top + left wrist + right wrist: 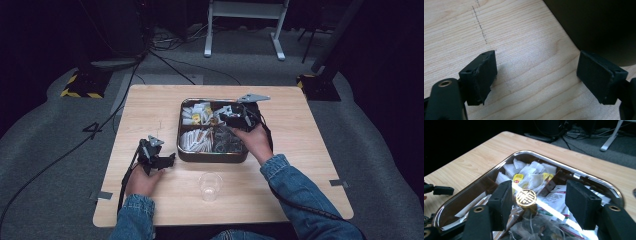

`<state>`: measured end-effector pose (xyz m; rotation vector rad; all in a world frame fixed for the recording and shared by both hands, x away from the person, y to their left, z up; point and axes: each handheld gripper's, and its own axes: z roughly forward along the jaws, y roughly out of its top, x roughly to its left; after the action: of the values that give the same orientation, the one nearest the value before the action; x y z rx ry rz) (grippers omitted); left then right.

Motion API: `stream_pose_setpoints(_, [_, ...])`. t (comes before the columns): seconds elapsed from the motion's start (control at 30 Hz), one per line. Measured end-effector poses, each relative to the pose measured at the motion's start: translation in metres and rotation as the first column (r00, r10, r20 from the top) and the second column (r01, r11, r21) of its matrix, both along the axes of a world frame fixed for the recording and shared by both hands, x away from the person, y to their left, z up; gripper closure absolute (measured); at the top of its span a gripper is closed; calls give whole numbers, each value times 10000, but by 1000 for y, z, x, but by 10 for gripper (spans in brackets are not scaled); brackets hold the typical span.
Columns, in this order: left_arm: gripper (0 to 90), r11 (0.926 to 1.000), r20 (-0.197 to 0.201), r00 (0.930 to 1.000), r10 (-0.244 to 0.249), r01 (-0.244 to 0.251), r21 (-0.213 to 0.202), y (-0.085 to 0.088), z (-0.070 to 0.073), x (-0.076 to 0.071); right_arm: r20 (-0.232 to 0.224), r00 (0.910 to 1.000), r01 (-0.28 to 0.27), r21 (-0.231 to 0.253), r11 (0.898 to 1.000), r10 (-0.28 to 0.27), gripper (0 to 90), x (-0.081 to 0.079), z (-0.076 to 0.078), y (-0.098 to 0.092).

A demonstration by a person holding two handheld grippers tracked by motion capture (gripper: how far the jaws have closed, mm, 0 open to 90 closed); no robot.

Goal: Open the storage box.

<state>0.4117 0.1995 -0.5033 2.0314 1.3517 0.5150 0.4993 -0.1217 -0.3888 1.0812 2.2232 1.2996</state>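
The right gripper (536, 202) is hovering, jaws spread, over the glossy round-cornered metal tray (181, 131) of crinkled paper sachets (534, 176) at the pale woodgrain table's (150, 107) centre. The left gripper (536, 80) is resting splayed near the table's left edge.

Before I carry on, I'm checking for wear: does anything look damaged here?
Yes: the left tool's pad looks torn and ragged along its edge. The tin and plastic cup sit upright, nothing spilled.
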Motion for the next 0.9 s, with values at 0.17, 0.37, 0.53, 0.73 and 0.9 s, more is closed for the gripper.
stream_pose_setpoints(0.17, [171,10000,0,10000,-7,7,2,0,0,0,-548,9983,-175,-28,9998,173,395,7,-9,12])
stream_pose_setpoints(0.37, [170,10000,0,10000,-5,5,0,0,0,0,-935,9953,-282,-372,9989,246,400,13,-20,28])
stream_pose_setpoints(0.53, [171,10000,18,10000,-8,8,17,0,0,0,-1152,9933,-119,-549,9984,55,410,19,-28,33])
stream_pose_setpoints(0.73, [171,10000,14,10000,-8,8,16,0,0,0,-1419,9898,-41,-851,9964,-81,422,23,-36,41])
stream_pose_setpoints(0.9, [171,10000,14,10000,-9,9,17,0,0,0,-1633,9864,11,-1180,9930,-205,446,26,-43,48])
